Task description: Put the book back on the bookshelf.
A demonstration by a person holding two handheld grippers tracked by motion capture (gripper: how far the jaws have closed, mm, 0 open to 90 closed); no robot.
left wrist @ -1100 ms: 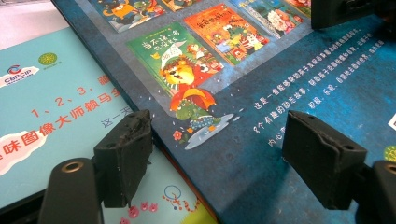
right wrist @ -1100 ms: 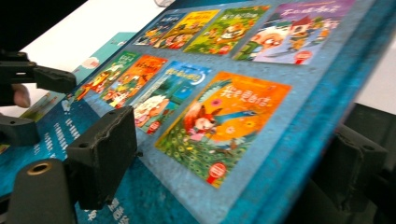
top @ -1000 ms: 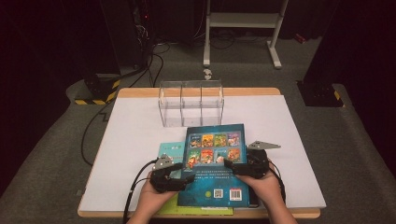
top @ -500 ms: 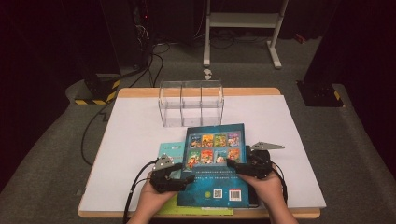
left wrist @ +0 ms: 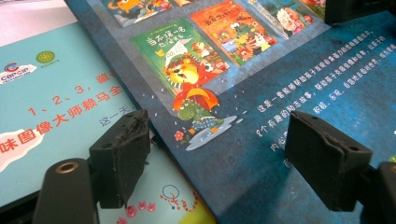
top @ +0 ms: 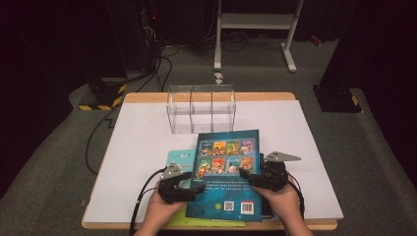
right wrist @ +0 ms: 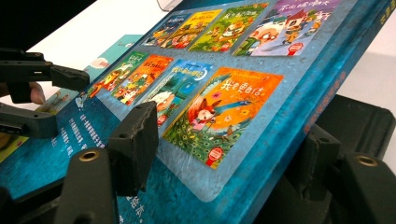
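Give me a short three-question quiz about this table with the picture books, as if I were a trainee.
1. True or false: the clear divided box stands on the far side of the dark blue picture book.
2. Which tongs straddle that book's spine edge: A left, B right?
3. What lies partly under the book at its left side?

Key:
1. True.
2. B: the right tongs have one jaw above the cover and one below the spine edge; they have just been closing.
3. A light blue book.

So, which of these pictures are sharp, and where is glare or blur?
High view: soft, the room behind dark, the white table bright. Left gripper view: blue book sharp, near jaws slightly soft. Right gripper view: glossy sheen on the cover, near jaws blurred.
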